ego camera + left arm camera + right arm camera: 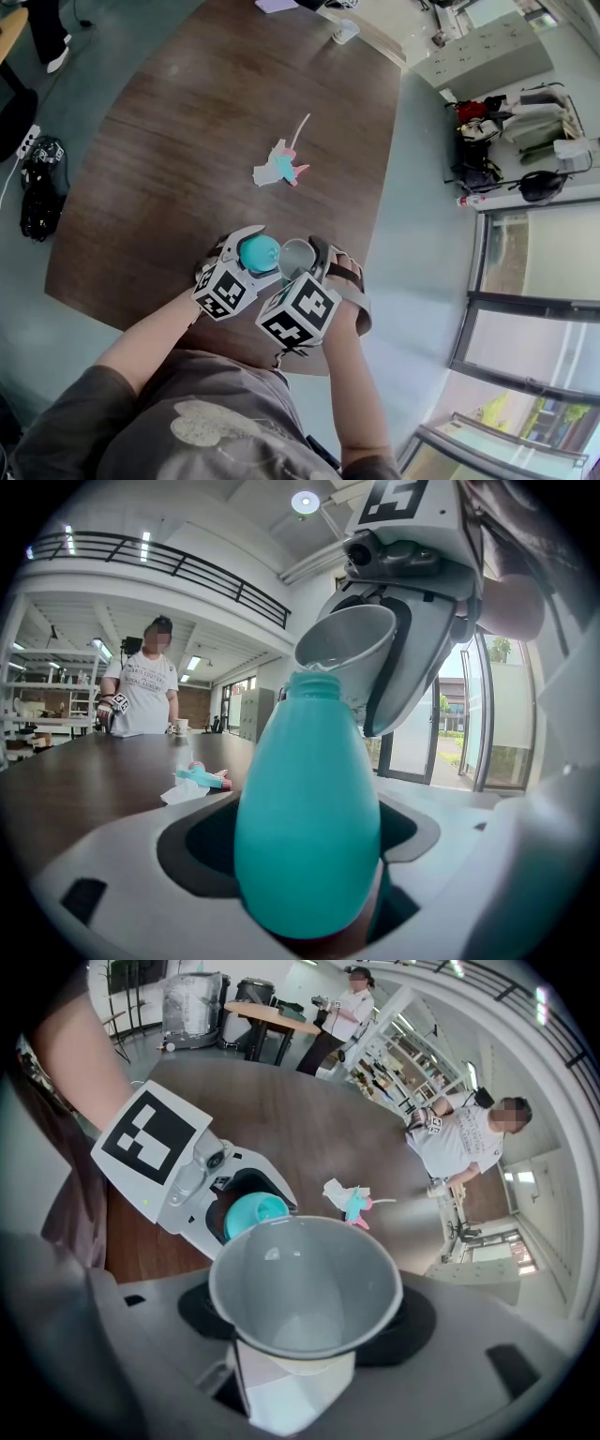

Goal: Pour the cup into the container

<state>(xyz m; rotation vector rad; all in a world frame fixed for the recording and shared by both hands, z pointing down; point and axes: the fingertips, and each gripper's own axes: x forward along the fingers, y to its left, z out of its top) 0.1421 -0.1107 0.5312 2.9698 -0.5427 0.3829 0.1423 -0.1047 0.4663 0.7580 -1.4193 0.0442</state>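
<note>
Cup (305,1283) in right tongs (300,1335), above container (307,808)

Grey printed T-shirt (202,422); white, marker-cubed left gripper (257,249)

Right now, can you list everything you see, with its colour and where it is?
bottle: one, teal, held in the left gripper's fingers
cup: one, grey, tipped at the bottle's mouth, held in the right gripper's fingers
toy: one, white, teal and pink, lying mid-table
table: one, dark brown wood
bag: one, black, on the floor left of the table
people: two, white shirts, beyond the table
left gripper: one, white, shut on the bottle
right gripper: one, white, shut on the cup
</note>
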